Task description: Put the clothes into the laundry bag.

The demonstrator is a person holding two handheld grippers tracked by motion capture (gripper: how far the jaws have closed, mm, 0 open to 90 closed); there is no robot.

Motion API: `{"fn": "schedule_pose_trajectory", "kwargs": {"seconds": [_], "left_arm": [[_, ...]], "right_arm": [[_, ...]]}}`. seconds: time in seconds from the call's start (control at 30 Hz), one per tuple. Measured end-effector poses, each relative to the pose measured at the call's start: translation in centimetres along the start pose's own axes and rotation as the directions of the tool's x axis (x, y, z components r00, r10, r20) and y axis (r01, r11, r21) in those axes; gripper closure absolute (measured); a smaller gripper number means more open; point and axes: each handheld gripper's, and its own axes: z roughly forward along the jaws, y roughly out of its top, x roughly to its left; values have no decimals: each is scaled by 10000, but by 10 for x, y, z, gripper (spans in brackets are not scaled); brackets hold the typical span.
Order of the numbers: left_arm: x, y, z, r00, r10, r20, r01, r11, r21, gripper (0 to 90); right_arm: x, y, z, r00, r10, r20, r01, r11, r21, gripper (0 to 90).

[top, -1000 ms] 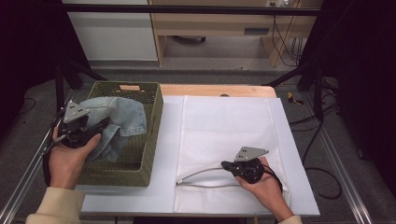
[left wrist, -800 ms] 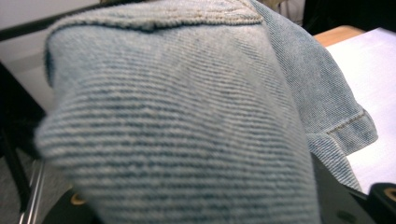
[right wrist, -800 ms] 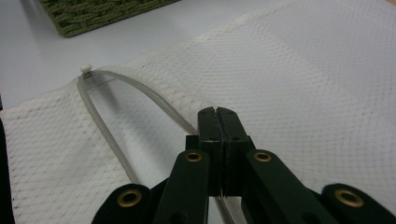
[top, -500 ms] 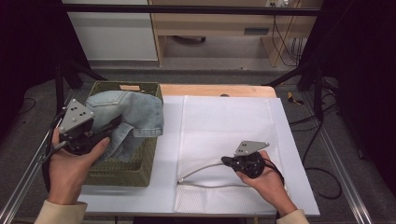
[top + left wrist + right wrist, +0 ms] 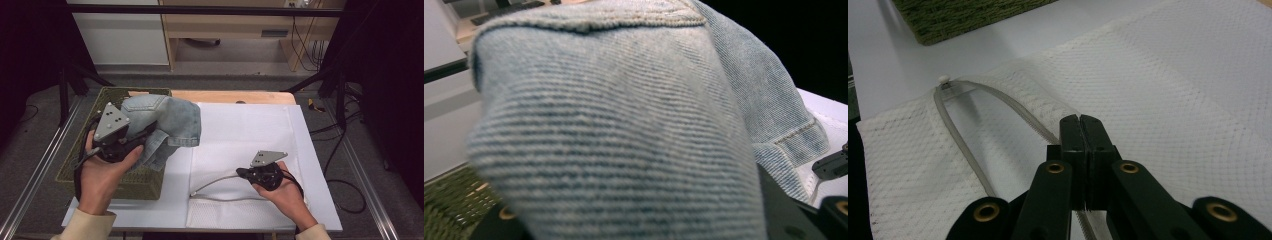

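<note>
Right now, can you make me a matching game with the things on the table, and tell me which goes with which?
Things:
1. jeans
2. basket
3. mesh bag
4. right gripper

States:
A. white, lying flat with its zipper open
B. green and woven, at the table's left
C. light blue, lifted by the left gripper
D. shut on the bag's zipper edge

Pairs: 1-C, 2-B, 3-A, 4-D

Faded jeans (image 5: 165, 125) bunched, lifted over basket edge; white mesh bag (image 5: 240, 150) flat, unzipped.

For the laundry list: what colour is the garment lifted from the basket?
Light, faded blue denim garment, clearest in the left gripper view.
</note>
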Motion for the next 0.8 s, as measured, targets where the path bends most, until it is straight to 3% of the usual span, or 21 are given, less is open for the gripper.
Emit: {"fn": "schedule_pose_trajectory", "kwargs": {"seconds": [0.2, 0.4, 0.57, 0.8], "left_arm": [[-8, 1, 13, 9995, 98, 305, -91, 9997, -228, 677], [-18, 5, 28, 9983, 458, 360, -444, 9983, -388, 676], [-25, 5, 37, 9970, 459, 616, -421, 9973, -609, 675], [-41, -5, 47, 9900, 728, 1212, -652, 9957, -653, 675]], "right_arm": [[-1, 0, 0, 10000, 44, -48, -44, 10000, -71, 898], [-1, -1, -2, 9999, 80, -79, -82, 9998, -170, 898], [-2, -2, -2, 9999, 57, -124, -59, 9998, -199, 898], [-9, -10, -1, 9983, 470, -330, -482, 9981, -380, 898]]}}
